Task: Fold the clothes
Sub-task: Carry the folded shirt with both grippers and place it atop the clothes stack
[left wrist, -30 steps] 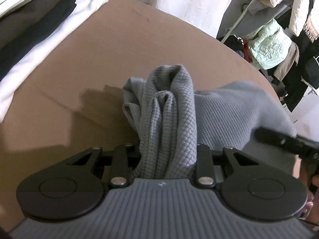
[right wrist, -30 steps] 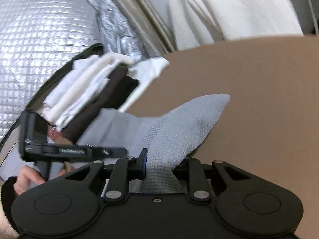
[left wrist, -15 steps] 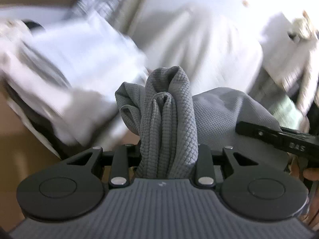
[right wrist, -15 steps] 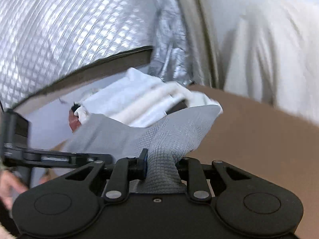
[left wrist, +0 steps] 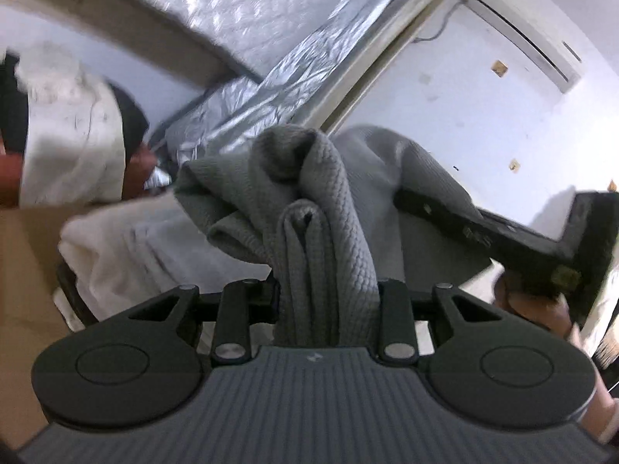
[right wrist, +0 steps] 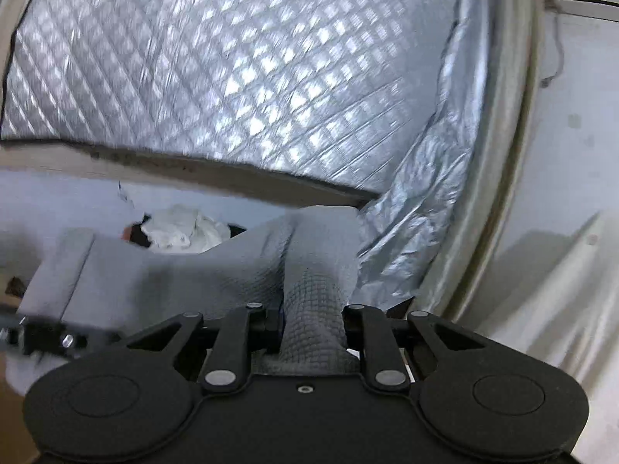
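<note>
Against quilted foil [right wrist: 240, 77], both hand-held grippers [left wrist: 327, 290] [right wrist: 311, 321] clench the grey garment [left wrist: 329, 208], the right's jaws closing.

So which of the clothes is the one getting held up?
The grey waffle-knit garment. Both the left gripper and right gripper pinch it, while the white clothes just lie on the pile.

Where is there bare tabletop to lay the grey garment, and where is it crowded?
Bare brown tabletop shows at the left wrist view's left edge, beside the white folded pile. That pile crowds the middle; the grey garment hides the rest.
</note>
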`<state>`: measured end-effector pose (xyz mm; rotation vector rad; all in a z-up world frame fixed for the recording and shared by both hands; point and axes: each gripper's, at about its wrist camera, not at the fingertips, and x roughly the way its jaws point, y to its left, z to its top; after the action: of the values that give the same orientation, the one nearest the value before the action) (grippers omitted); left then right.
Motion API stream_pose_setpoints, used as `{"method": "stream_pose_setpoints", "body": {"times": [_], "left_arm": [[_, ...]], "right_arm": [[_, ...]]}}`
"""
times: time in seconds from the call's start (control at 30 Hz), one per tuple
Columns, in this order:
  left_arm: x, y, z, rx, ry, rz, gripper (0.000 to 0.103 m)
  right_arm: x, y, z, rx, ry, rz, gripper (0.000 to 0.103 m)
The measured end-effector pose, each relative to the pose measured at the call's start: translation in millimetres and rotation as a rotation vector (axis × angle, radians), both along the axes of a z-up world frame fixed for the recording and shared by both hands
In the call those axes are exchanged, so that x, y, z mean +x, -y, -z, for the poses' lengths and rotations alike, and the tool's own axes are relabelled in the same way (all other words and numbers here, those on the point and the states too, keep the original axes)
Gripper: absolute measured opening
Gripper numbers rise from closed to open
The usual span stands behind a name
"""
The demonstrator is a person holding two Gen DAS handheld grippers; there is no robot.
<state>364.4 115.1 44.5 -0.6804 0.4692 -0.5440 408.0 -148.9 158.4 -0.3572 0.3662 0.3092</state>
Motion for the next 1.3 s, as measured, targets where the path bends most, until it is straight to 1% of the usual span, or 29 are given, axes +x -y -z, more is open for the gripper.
{"method": "stream_pose_setpoints", "body": {"times": [0.03,0.07,0.13,0.2,0.27,0.3,0.33,0.37,0.43,0.47,0.5,0.53,0.57,0.6,0.63,0.7,0.73,0.77,0.8,0.83,0.87,0.93,1.0,1.03,1.1,1.17,1.2,1.27,1.3], "left_arm": [[7.1,-0.2,5.0,-0.011,-0.019,0.009,0.029],[12.2,1.0,9.2,-0.022,-0.042,0.015,0.029],[22.0,7.3,17.5,-0.032,-0.055,0.003,0.029],[29.8,11.5,23.5,0.011,-0.064,-0.061,0.029],[31.8,11.4,30.3,0.019,-0.048,-0.099,0.029],[35.2,9.6,35.6,0.004,-0.052,-0.105,0.03],[39.2,7.4,42.2,-0.013,-0.058,-0.114,0.033],[42.7,5.0,48.3,-0.025,-0.06,-0.122,0.039],[47.3,-0.6,57.8,-0.061,-0.091,-0.122,0.041],[46.3,-2.6,58.2,-0.067,-0.098,-0.119,0.041],[45.2,-4.6,58.5,-0.072,-0.104,-0.116,0.041],[45.0,-6.0,54.4,-0.057,-0.098,-0.116,0.041],[42.7,-7.6,50.4,-0.045,-0.093,-0.127,0.042],[37.9,-9.9,47.7,-0.051,-0.087,-0.15,0.042],[35.2,-13.5,46.9,-0.076,-0.079,-0.168,0.042],[36.8,-19.4,52.7,-0.146,-0.08,-0.162,0.047],[37.6,-22.3,55.7,-0.181,-0.081,-0.159,0.048],[36.8,-24.3,58.3,-0.201,-0.09,-0.157,0.048],[38.3,-26.3,60.3,-0.213,-0.098,-0.163,0.048],[36.3,-28.8,61.1,-0.222,-0.099,-0.172,0.048],[31.9,-31.2,60.4,-0.229,-0.095,-0.193,0.048],[20.0,-36.7,52.8,-0.203,-0.039,-0.298,0.048],[10.4,-37.8,42.3,-0.108,0.015,-0.392,0.05],[5.6,-38.3,37.0,-0.059,0.042,-0.439,0.054],[12.7,-38.5,37.7,-0.01,0.033,-0.4,0.055],[25.4,-38.4,47.1,-0.017,-0.023,-0.325,0.055],[30.3,-39.4,54.0,-0.033,-0.05,-0.319,0.055],[39.0,-41.8,66.4,-0.05,-0.11,-0.34,0.065],[41.1,-43.3,69.3,-0.049,-0.123,-0.352,0.066]], "right_arm": [[12.3,-7.2,3.4,-0.015,-0.003,0.002,0.02],[23.9,-9.1,5.3,-0.008,-0.018,0.006,0.02],[49.2,-11.4,8.7,0.011,-0.054,0.021,0.02],[73.2,-16.7,17.0,-0.004,-0.08,0.052,0.02],[90.3,-22.9,25.3,-0.013,-0.105,0.063,0.02],[97.7,-24.8,30.2,-0.021,-0.117,0.069,0.02],[104.2,-26.7,34.4,-0.028,-0.126,0.074,0.02],[109.9,-26.0,39.0,-0.033,-0.136,0.079,0.02],[121.8,-21.3,49.6,-0.028,-0.174,0.11,0.024],[123.2,-16.6,50.9,-0.022,-0.17,0.14,0.026],[123.8,-11.6,51.4,-0.016,-0.16,0.171,0.037],[124.5,-6.7,51.9,-0.009,-0.151,0.202,0.052],[125.1,-1.7,52.4,-0.003,-0.141,0.233,0.059],[122.6,9.8,47.3,0.068,-0.143,0.262,0.065],[119.5,22.4,41.3,0.148,-0.145,0.291,0.065],[113.5,47.5,29.2,0.31,-0.15,0.349,0.065],[109.1,62.9,25.6,0.418,-0.172,0.344,0.065],[104.2,76.8,24.9,0.513,-0.197,0.342,0.066],[99.5,88.2,27.0,0.585,-0.22,0.347,0.067],[94.4,96.1,32.7,0.634,-0.238,0.352,0.068],[89.2,98.6,38.7,0.642,-0.246,0.362,0.068],[78.8,102.0,50.7,0.646,-0.259,0.382,0.069],[68.3,94.5,57.8,0.582,-0.24,0.369,0.069],[59.9,85.7,58.3,0.541,-0.207,0.341,0.069],[42.3,66.6,58.3,0.458,-0.135,0.279,0.069],[26.4,38.8,58.2,0.368,-0.082,0.178,0.069],[21.7,22.6,58.8,0.321,-0.074,0.118,0.069],[13.4,-10.9,65.9,0.207,-0.101,-0.005,0.075],[14.9,-24.8,75.2,0.131,-0.118,-0.013,0.081]]}}
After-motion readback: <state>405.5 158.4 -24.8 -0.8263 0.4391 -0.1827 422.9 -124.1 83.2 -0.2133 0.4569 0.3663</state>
